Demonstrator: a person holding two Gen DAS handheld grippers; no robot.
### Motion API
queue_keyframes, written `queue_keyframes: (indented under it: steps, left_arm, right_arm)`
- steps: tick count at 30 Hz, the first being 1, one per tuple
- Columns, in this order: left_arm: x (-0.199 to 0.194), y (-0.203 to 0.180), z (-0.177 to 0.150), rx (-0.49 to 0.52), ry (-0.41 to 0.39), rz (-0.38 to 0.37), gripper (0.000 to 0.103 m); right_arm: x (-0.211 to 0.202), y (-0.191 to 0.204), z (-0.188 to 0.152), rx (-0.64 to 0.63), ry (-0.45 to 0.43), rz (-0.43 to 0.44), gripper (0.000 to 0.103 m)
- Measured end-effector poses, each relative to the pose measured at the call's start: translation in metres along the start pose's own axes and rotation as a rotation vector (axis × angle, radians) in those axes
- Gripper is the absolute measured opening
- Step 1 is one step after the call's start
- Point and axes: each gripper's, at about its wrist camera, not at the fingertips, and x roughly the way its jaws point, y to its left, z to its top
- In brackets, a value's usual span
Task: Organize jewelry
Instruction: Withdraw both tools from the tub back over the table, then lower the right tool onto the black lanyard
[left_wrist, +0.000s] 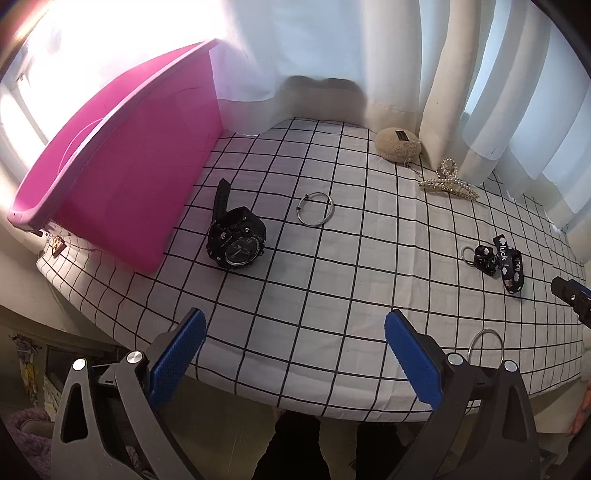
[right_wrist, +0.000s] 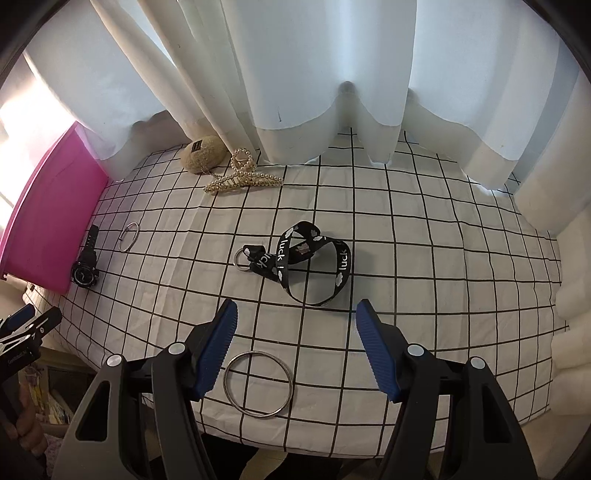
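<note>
Right wrist: right gripper (right_wrist: 295, 314) spread, empty; round silver bangle (right_wrist: 258, 384) flat on grid cloth (right_wrist: 443, 258); glossy black lanyard (right_wrist: 314, 262) looped; left gripper (left_wrist: 295, 325) spread.

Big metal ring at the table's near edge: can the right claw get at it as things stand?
Probably yes. The big metal ring lies flat just below the open right claw, with only bare checked cloth around it.

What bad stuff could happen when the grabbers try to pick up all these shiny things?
The big silver bangle lies flat near the table's front edge, so the right gripper's open jaws might nudge it off. The thin wire ring could slip out of the left gripper. The lanyard is looped and floppy, so it might snag while being lifted.
</note>
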Motion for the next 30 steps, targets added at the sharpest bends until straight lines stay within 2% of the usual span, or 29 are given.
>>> queue_keyframes:
  steps: [4,8,11,14,18,22,25,27,30]
  left_arm:
    - [-0.002,-0.028,-0.015,-0.076,0.016,0.049,0.096]
    - [-0.007,-0.064,-0.039,-0.179,0.023,0.147,0.096]
    - [-0.014,-0.088,-0.059,-0.275,0.038,0.167,0.096]
    - [-0.021,-0.109,-0.07,-0.303,0.058,0.197,0.096]
    - [-0.028,-0.127,-0.083,-0.347,0.049,0.187,0.096]
    - [-0.014,-0.146,-0.09,-0.351,0.065,0.156,0.096]
    - [-0.004,-0.154,-0.097,-0.417,0.072,0.118,0.096]
    - [0.003,-0.161,-0.1,-0.441,0.099,0.14,0.096]
    - [0.01,-0.17,-0.108,-0.497,0.111,0.15,0.096]
  right_arm:
    - [0.01,-0.016,0.011,-0.105,0.007,0.085,0.064]
    - [0.026,-0.031,0.02,-0.265,0.02,0.159,0.064]
    - [0.032,-0.039,0.024,-0.358,0.051,0.215,0.064]
    - [0.036,-0.043,0.026,-0.422,0.079,0.244,0.064]
    - [0.04,-0.044,0.024,-0.466,0.084,0.283,0.064]
    - [0.048,-0.044,0.021,-0.494,0.082,0.247,0.064]
    - [0.051,-0.045,0.019,-0.529,0.08,0.254,0.064]
    - [0.058,-0.043,0.017,-0.578,0.097,0.234,0.064]
    - [0.066,-0.048,0.016,-0.62,0.107,0.259,0.064]
